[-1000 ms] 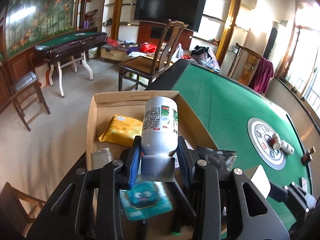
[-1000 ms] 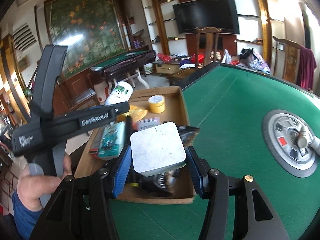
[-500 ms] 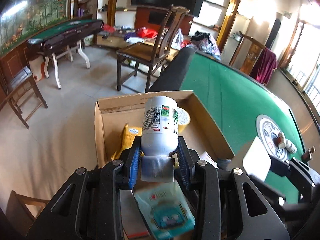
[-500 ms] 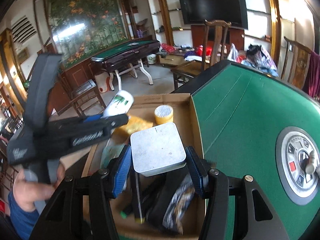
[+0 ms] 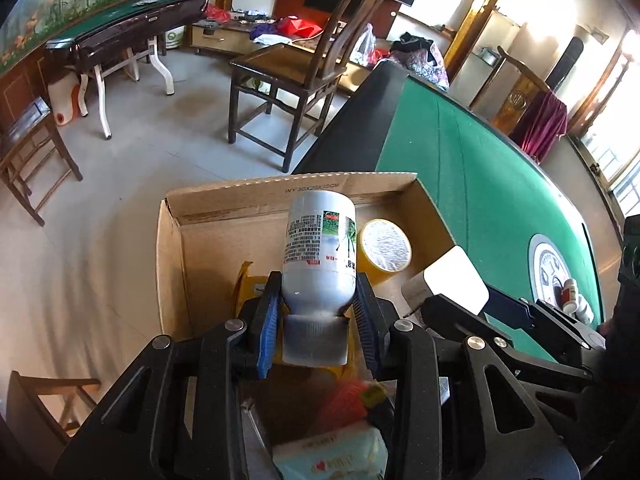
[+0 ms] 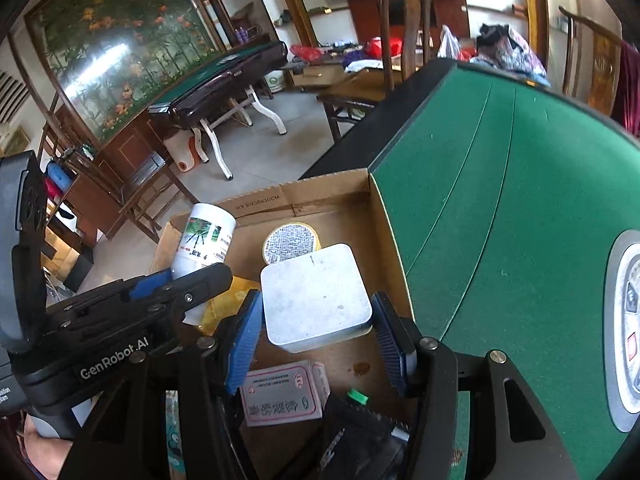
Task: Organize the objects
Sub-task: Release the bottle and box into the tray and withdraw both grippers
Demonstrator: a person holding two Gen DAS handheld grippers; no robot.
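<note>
Left wrist view: the left tongs (image 5: 318, 320) are clamped on a white bottle (image 5: 320, 256) near its neck, blue pads pressed to both sides, cap end toward the camera. The bottle is held over an open cardboard box (image 5: 172, 264). Inside the box: a round yellow tin (image 5: 386, 250) just right of the bottle, a yellow packet (image 5: 250, 284) partly hidden behind the left pad, and a pale tissue pack (image 5: 332, 456) at the bottom edge. The box sits against the edge of the green felt desk (image 5: 472, 184). The right tongs enter from the right, carrying a white square block (image 5: 456, 286).

Right wrist view: the right tongs (image 6: 316, 340) are partly open and closed on the white square block (image 6: 316, 296), pads touching its two sides. The block hangs above the cardboard box (image 6: 384, 224), just in front of the round yellow tin (image 6: 291, 242). Below it on the box floor lies a pink-printed card pack (image 6: 282, 394) beside a small green cap (image 6: 357, 396). The left tongs (image 6: 176, 280) cross from the left with the white bottle (image 6: 204, 240) tilted. A hand (image 6: 44, 452) shows at the lower left.
</note>
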